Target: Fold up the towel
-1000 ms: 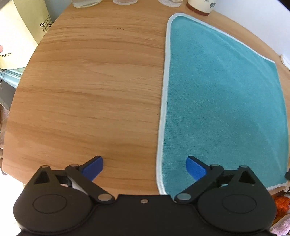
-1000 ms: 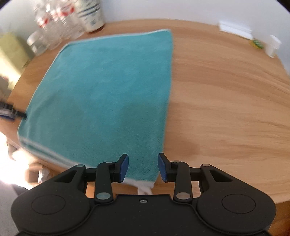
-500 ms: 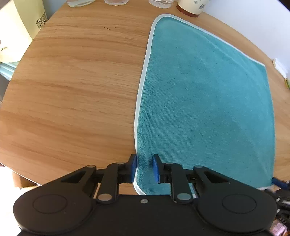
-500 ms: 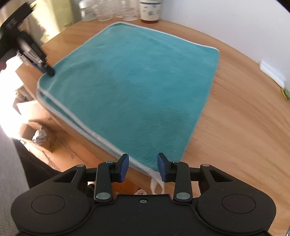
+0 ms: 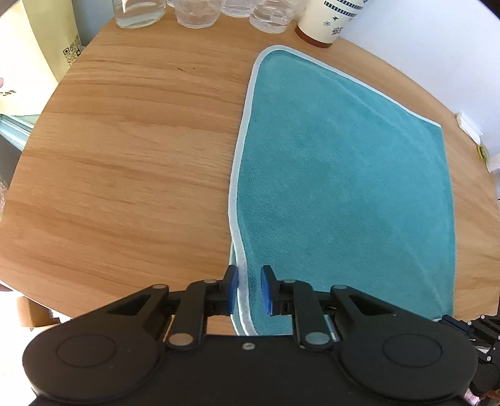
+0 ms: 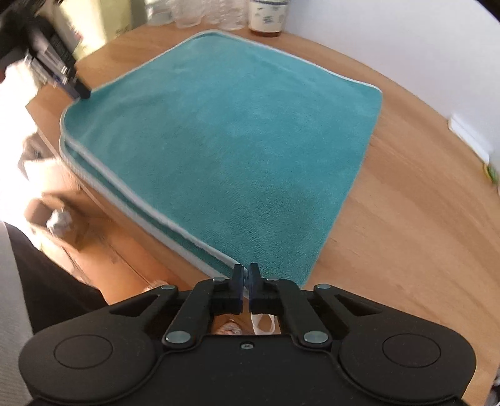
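While lying flat and doubled on the round wooden table [image 5: 125, 162], teal microfibre towel [image 5: 343, 187]: soft, light, limp; grip at near corners, where left gripper [image 5: 249, 289] at 6 o'clock straddles the white hem, narrowly parted, and right gripper [image 6: 245, 289] is pinched on its corner.

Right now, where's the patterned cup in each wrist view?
Left wrist: patterned cup at the top edge, right of centre, just past the teal towel and its far corner.
Right wrist: the same cup top centre, blurred, behind the towel's far corner.
Shared landmark: the towel's white-trimmed far corner nearest the cup.
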Tool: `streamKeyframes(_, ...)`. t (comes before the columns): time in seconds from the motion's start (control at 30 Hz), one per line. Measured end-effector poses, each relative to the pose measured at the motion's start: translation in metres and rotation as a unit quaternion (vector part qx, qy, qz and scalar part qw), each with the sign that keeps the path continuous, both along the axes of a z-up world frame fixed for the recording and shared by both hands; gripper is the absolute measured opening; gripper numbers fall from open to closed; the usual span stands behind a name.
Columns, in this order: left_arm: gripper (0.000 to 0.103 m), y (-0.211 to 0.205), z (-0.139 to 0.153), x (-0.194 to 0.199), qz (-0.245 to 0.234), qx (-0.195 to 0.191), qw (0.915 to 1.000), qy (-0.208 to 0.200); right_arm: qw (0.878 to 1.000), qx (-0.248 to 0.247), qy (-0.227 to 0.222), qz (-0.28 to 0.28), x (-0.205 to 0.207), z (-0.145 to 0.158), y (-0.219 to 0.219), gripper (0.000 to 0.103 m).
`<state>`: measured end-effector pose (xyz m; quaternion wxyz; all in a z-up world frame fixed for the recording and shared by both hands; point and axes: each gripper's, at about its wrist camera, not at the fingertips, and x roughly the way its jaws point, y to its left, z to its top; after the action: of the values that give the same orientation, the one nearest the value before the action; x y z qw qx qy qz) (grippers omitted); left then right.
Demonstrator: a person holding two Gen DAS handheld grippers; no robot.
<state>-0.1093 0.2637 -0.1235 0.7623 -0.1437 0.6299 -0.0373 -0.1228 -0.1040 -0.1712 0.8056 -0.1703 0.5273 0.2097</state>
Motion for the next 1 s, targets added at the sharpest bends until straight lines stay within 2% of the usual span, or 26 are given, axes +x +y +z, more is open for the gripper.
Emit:
streamKeyframes(0.27,0.016,-0.014,0.013,-0.003,-0.03,0.001,0.9995,-0.012,1.0,0.002,-0.02,0.005,0.002,0.03,-0.019,0.001)
streamKeyframes(0.37,0.016,-0.021,0.008,-0.004,-0.042,0.031,0.9986,-0.006,1.0,0.013,-0.003,0.016,0.001,0.029,-0.024,0.001)
streamKeyframes(0.47,0.016,-0.021,-0.004,-0.006,-0.038,0.04,0.9985,0.007,0.999,0.009,0.027,0.035,-0.003,0.02,-0.021,0.004)
streamKeyframes(0.53,0.018,-0.02,-0.008,-0.006,-0.035,0.04,0.9985,0.013,0.999,-0.008,0.01,0.048,-0.011,0.014,-0.016,0.006)
streamKeyframes(0.57,0.02,-0.02,-0.011,-0.006,-0.033,0.035,0.9987,0.016,0.999,-0.007,0.006,0.049,-0.013,0.014,-0.015,0.006)
streamKeyframes(0.6,0.027,-0.019,-0.013,-0.006,-0.03,0.03,0.9989,0.02,0.999,0.0,0.003,0.047,-0.014,0.014,-0.016,0.007)
streamKeyframes(0.63,0.039,-0.019,-0.014,-0.006,-0.029,0.029,0.9989,0.02,0.999,0.007,0.004,0.04,-0.014,0.015,-0.018,0.01)
streamKeyframes(0.7,0.05,-0.02,-0.015,-0.006,-0.031,0.033,0.9988,0.018,1.0,0.007,0.001,0.029,-0.012,0.016,-0.021,0.01)
streamKeyframes(0.9,0.05,-0.025,-0.025,0.0,-0.032,0.047,0.9983,0.012,1.0,0.01,0.006,-0.003,-0.005,0.016,-0.028,0.013)
streamKeyframes(1.0,0.042,-0.03,-0.026,-0.001,-0.05,0.048,0.9976,0.004,1.0,0.007,0.008,-0.01,-0.004,0.015,-0.027,0.021)
